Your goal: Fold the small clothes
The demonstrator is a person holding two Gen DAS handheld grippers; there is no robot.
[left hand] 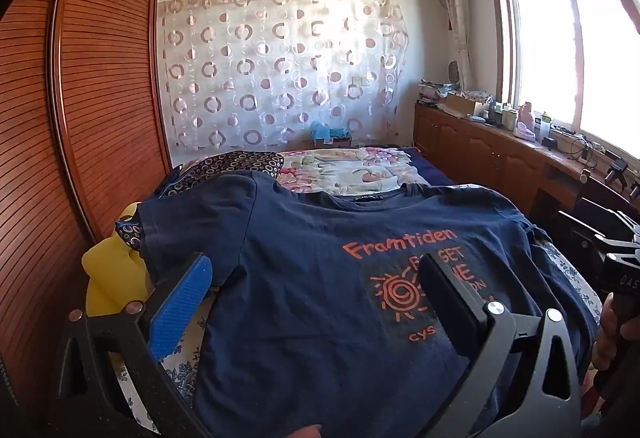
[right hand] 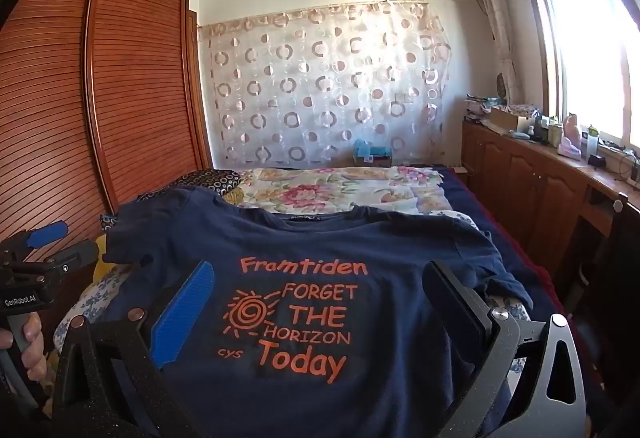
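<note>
Showing the opening step of folding: a navy T-shirt (right hand: 360,238) lies spread face up on the bed (right hand: 460,198), its orange printed slogan (right hand: 296,318) readable and its collar (right hand: 312,216) toward the far floral quilt (right hand: 320,186). No fold appears to have been made yet; both sleeves lie out to the sides, the left sleeve (left hand: 188,222) near the louvred wardrobe (left hand: 100,78) and the right sleeve (right hand: 480,262) toward the wooden cabinets (right hand: 520,178).

The left gripper (left hand: 316,298) hovers above the left half of the shirt with its 2 fingers spread wide and nothing between them; the blue pad (left hand: 180,306) sits over the sleeve seam. The right gripper (right hand: 320,314) hangs over the chest print, likewise fully spread and holding nothing. Each tool is tilted slightly downward toward the cloth. A hand (right hand: 28,338) grasps the left tool's handle at the edge of the right wrist view.

Whether the lower hem lies flat cannot be told, as it falls below both views.

Judged next move: each gripper should descend to a shirt edge, probably a shoulder or sleeve on its own side, and pinch only the layers to be folded. The cloth is thin and limp, so a shallow grasp at the seam would give firmer purchase than one on open fabric. The yellow object (left hand: 108,278) beside the left sleeve should be avoided
</note>
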